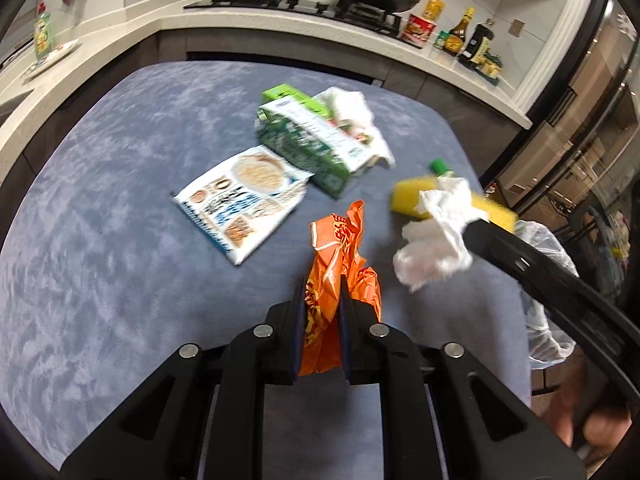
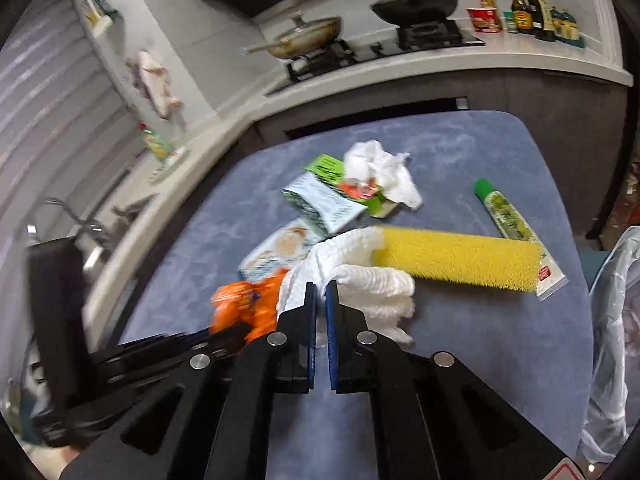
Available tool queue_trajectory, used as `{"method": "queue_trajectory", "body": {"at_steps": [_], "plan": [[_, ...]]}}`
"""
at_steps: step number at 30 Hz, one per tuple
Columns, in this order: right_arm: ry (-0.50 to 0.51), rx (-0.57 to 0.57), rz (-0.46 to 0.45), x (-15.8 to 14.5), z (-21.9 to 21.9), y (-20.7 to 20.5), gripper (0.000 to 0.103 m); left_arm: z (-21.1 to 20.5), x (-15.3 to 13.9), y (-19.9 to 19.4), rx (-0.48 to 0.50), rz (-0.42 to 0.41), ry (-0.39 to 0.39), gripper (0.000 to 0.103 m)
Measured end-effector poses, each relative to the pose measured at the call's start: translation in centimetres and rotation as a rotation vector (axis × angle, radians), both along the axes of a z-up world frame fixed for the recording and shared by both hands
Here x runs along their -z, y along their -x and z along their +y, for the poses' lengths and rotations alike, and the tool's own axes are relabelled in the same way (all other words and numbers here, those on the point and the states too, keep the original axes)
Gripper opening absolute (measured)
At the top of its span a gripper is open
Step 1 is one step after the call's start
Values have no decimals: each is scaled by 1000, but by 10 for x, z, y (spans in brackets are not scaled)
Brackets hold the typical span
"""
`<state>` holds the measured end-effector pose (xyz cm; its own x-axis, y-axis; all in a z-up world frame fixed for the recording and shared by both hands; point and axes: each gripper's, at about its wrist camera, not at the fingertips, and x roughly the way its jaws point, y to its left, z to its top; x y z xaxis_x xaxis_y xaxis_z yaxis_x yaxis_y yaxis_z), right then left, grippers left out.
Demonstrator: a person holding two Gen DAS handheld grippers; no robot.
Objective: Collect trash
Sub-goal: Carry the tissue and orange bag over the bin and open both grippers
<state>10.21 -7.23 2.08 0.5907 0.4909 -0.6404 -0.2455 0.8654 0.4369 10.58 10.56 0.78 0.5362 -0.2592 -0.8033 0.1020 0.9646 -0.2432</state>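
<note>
Left tool (image 1: 322,280) grips orange wrapper (image 1: 340,236); right tool (image 2: 321,292) grips tissue (image 2: 360,280)

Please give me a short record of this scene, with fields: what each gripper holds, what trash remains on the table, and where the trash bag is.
left gripper: shut on orange wrapper
right gripper: shut on white tissue
surface: blue table
trash on the table: oatmeal packet, green box, crumpled paper, green tube, yellow roller
trash bag: clear plastic bag at the table's right edge
background: stove with two pans, sauce bottles
</note>
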Motion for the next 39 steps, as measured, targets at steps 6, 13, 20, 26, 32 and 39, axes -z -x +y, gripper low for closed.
{"method": "queue_trajectory", "body": {"at_steps": [6, 13, 20, 26, 32, 39], "plan": [[-90, -40, -41, -26, -17, 31, 5, -20, -13, 7, 24, -21, 1, 14], [44, 105, -102, -42, -53, 55, 5, -45, -30, 18, 70, -55, -16, 14], [172, 297, -100, -34, -112, 74, 5, -95, -43, 22, 179, -86, -10, 14], [265, 449, -68, -22, -161, 88, 5, -156, -47, 24, 300, -99, 6, 14], [305, 591, 0, -4, -218, 99, 5, -224, -44, 25, 424, -96, 21, 14], [298, 665, 56, 14, -260, 102, 5, -288, -30, 22, 523, -86, -3, 14]]}}
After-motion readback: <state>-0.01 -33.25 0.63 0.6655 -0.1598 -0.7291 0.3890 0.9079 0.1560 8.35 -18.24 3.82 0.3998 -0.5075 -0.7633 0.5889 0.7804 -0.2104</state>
